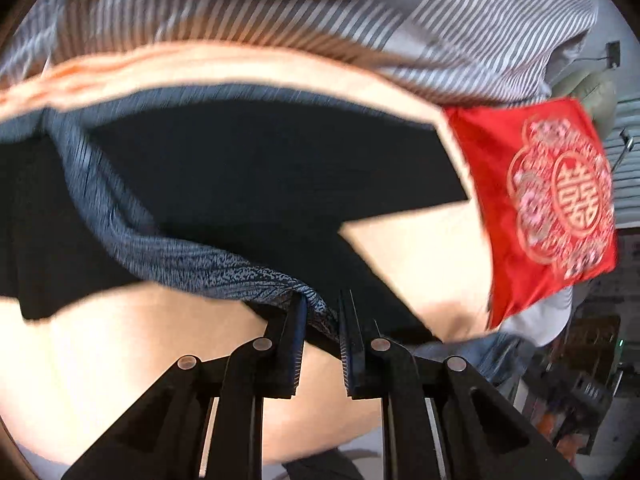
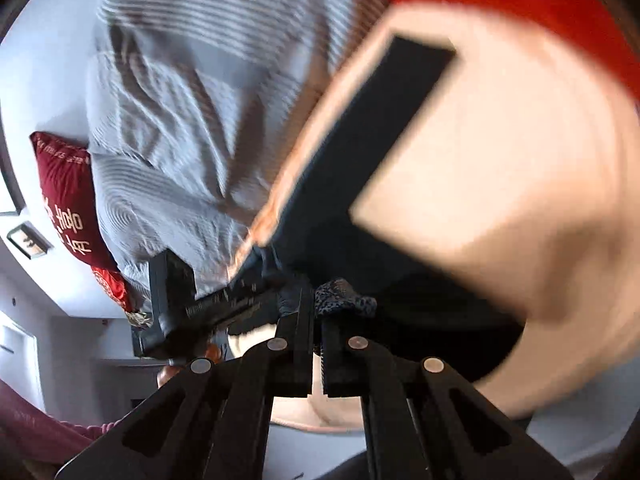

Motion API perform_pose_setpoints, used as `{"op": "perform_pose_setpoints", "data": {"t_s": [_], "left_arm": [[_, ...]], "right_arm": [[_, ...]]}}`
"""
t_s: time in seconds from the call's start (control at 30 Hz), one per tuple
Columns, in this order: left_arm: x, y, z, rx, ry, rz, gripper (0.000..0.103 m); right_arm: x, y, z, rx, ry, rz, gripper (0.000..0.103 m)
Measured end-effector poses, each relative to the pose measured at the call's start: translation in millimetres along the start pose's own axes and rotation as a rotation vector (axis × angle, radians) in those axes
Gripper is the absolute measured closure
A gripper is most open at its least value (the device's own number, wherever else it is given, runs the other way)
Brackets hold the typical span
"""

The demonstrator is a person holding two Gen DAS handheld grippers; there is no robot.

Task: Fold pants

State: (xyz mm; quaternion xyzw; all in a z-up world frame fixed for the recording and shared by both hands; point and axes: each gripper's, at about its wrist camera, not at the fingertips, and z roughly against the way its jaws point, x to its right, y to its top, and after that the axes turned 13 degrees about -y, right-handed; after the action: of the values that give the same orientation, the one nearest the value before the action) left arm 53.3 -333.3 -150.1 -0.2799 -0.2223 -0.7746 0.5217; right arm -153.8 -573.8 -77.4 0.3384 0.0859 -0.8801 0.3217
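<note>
Left wrist view: the left gripper (image 1: 320, 312) pinches the grey waistband (image 1: 120, 216) of the black pants (image 1: 260, 168), spread on the peach bed sheet (image 1: 420, 256). The right gripper (image 2: 318, 300), jaws pressed together, apparently nips the same band, through blur; a red cushion (image 1: 552, 200) lies at three o'clock.

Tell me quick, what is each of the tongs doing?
Left tongs: gripping the pants waistband.
Right tongs: shut on the waistband too.

**Materials / finish**

Pants (image 1: 248, 168): matt black cloth; waistband (image 1: 208, 258) is mottled blue-grey knit, rough-looking, bunched between the left gripper (image 1: 320, 308) pads.
Both grippers, right gripper (image 2: 316, 300) too: matt black plastic, ribbed pads, dull metal pins.
Ahead: smooth peach sheet (image 1: 432, 264).
Beyond: striped grey cloth quilt (image 1: 480, 20).
Right of the left gripper: glossy red satin cloth (image 1: 500, 184), embroidered.
</note>
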Motion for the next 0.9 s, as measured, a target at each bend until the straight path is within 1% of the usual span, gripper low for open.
{"op": "perform_pose_setpoints", "data": {"t_s": [0.03,0.1,0.13,0.23,0.3,0.37,0.4,0.43,0.5,0.53,0.57,0.67,0.7,0.77,0.8,0.83,0.87,0.9], "left_arm": [[3,8,-1,0.006,-0.001,-0.003,0.086],[11,28,-3,0.025,-0.005,-0.006,0.086],[14,42,-4,0.034,-0.008,-0.007,0.086],[24,75,-13,0.064,0.002,-0.025,0.086],[31,100,-22,0.091,0.027,-0.052,0.086],[33,117,-25,0.12,0.05,-0.06,0.086],[34,125,-24,0.142,0.072,-0.064,0.086],[34,132,-21,0.171,0.112,-0.077,0.086],[32,135,-14,0.204,0.163,-0.09,0.086],[28,134,-11,0.216,0.191,-0.086,0.086],[24,133,-10,0.216,0.212,-0.08,0.086],[2,118,-15,0.186,0.302,-0.051,0.086],[-6,114,-19,0.17,0.326,-0.037,0.086],[-27,101,-28,0.13,0.372,0.009,0.086],[-35,96,-33,0.118,0.394,0.026,0.086],[-44,90,-38,0.107,0.425,0.042,0.086],[-49,86,-42,0.101,0.441,0.054,0.086],[-55,83,-46,0.096,0.449,0.07,0.086]], "right_arm": [[-4,17,8,0.014,-0.004,0.027,0.1],[-14,53,9,0.022,-0.004,0.055,0.1],[-20,76,8,0.024,-0.008,0.072,0.1],[-32,130,-1,0.011,-0.041,0.109,0.1],[-31,160,-8,-0.006,-0.047,0.107,0.1],[-35,194,-22,-0.014,-0.07,0.127,0.1],[-36,209,-30,-0.02,-0.092,0.137,0.1],[-35,224,-41,-0.032,-0.114,0.147,0.1],[-30,245,-63,-0.056,-0.169,0.151,0.1],[-24,254,-78,-0.082,-0.191,0.139,0.1],[-19,260,-89,-0.102,-0.211,0.127,0.1],[-2,271,-121,-0.151,-0.292,0.115,0.099],[3,272,-128,-0.161,-0.32,0.116,0.096],[11,273,-137,-0.188,-0.382,0.115,0.095],[11,272,-135,-0.192,-0.403,0.126,0.081],[9,271,-131,-0.187,-0.417,0.147,0.057],[3,270,-124,-0.163,-0.427,0.19,0.045],[-5,268,-113,-0.117,-0.444,0.249,0.036]]}}
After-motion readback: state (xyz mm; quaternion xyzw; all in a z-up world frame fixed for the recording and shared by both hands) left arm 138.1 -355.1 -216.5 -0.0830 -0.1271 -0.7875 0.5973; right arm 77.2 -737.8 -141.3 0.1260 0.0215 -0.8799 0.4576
